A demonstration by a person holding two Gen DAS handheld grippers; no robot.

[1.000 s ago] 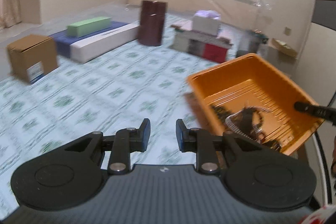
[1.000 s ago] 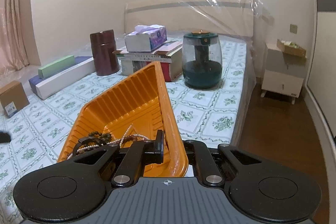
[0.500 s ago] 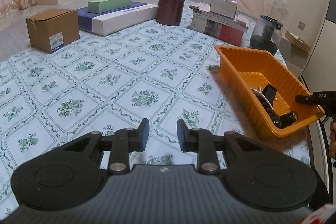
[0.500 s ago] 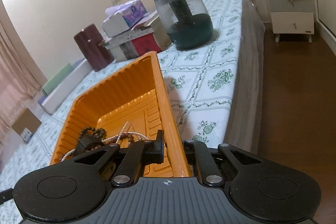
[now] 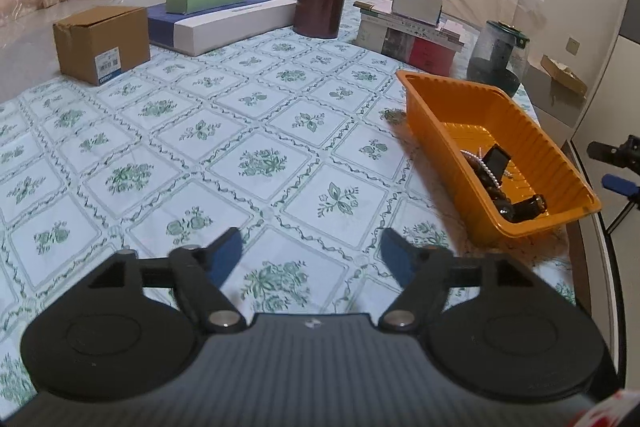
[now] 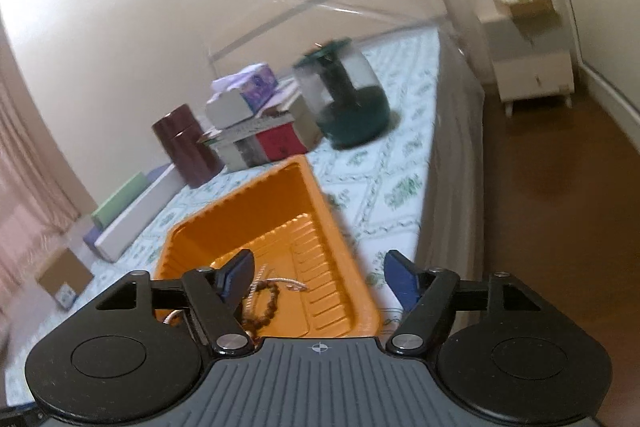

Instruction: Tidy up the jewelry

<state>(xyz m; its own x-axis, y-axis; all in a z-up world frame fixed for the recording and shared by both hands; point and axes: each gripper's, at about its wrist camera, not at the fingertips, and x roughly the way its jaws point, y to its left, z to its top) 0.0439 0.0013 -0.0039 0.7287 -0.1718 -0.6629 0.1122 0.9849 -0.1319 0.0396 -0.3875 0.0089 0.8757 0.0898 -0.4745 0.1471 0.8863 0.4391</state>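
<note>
Right now both tools are empty: the left gripper point(image 5: 310, 253), low in its frame, gapes wide over the floral bedspread point(image 5: 224, 131), and the right gripper point(image 6: 318, 273) spreads equally wide above the orange tray point(image 6: 280, 223). Reaching in well probably means descending slowly and closing on one strand, not the tangle. At lower centre, the tray holds a bead bracelet point(image 6: 266, 301) and pearl necklace point(image 5: 486, 167).

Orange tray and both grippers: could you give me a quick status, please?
Left gripper open, empty. Right gripper open over orange tray. Bead bracelet inside tray. Nothing blocking.
</note>
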